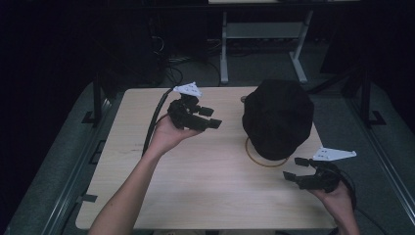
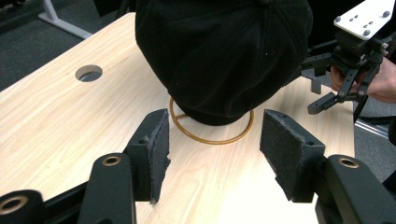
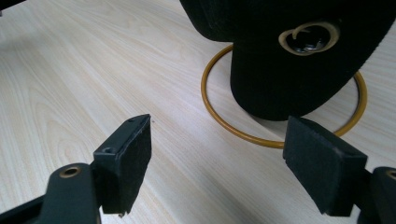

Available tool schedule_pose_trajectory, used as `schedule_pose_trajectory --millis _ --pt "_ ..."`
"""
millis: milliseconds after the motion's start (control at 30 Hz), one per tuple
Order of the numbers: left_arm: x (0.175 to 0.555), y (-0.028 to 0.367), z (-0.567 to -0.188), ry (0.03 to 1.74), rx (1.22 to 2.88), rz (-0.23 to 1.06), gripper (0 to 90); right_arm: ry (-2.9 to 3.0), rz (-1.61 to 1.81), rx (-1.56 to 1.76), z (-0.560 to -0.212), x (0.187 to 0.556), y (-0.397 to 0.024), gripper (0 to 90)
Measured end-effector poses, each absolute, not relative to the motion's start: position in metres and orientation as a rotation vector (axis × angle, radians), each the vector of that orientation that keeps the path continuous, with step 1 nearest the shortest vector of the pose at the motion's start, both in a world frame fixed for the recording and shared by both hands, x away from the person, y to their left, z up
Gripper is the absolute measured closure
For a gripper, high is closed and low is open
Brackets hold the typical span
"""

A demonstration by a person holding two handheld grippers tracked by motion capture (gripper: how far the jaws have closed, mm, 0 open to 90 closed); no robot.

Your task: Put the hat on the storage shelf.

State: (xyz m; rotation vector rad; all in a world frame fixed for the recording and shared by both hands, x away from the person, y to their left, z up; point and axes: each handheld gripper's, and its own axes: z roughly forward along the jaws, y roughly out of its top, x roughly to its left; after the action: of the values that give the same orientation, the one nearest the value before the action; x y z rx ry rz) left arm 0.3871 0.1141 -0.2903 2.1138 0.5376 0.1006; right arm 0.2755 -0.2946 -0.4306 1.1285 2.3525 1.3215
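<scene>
My right gripper (image 1: 296, 169) sits nearest me, just off the near right of the hat (image 1: 277, 119), with its jaws spread and nothing between them; in the right gripper view the hat's lower edge and the ring (image 3: 280, 140) lie just past its pads (image 3: 125, 163). My left gripper (image 1: 208, 117) hovers out to the hat's left, also released and empty, jaws aimed at the hat. The hat is a black, soft-looking cloth cap, rounded and panelled on top, perched on a stand whose thin gold wire ring rests flat on the table (image 1: 205, 186) toward its far right side; on the near face there is a round gold-coloured emblem (image 3: 308, 38). From here I judge the main risk is tipping: the stand looks light, so a push from one side alone could slide the ring or topple the whole thing. Closing on loose fabric could also pinch only a fold, and the hat might slip off as I lift. If a pad catches the wire, the stand could come up with it. Beyond the hat, a round hole (image 2: 88, 73) in the table lies to its left.
</scene>
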Motion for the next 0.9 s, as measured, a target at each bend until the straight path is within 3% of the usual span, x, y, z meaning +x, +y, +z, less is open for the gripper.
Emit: schedule_pose_trajectory --millis 900 --pt "0.359 0.156 -0.326 0.599 2.125 0.125 36.5 2.362 1.303 1.118 -0.432 0.275 -0.289 22.6"
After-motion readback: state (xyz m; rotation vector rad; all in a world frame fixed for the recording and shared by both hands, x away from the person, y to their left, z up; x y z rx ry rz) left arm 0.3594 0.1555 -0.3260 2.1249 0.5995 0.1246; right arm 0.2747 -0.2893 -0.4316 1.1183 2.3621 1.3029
